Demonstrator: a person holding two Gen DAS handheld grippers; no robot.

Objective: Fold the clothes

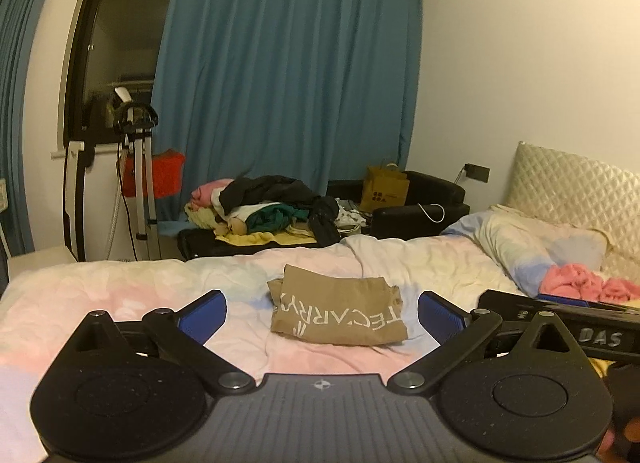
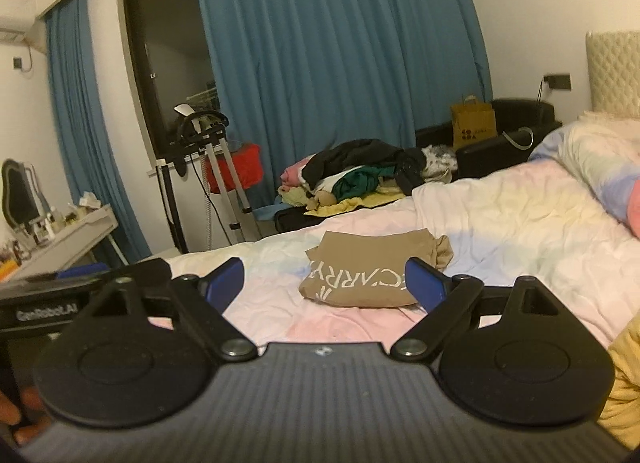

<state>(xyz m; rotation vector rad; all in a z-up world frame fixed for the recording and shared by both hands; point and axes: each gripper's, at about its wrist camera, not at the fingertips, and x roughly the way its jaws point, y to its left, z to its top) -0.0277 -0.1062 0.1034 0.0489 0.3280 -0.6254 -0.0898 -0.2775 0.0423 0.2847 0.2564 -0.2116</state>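
A tan garment with white lettering lies folded into a compact rectangle on the pastel bed cover; the right wrist view shows the same tan garment on that bed cover. My left gripper hangs above the bed, short of the garment, jaws wide apart and empty. My right gripper is likewise raised and open, nothing between its blue pads. Each gripper's body shows at the other view's edge.
A heap of unfolded clothes lies on a low black sofa beyond the bed, with a paper bag beside it. A pink cloth rests near the pillow. A garment steamer stand and a white desk stand at left.
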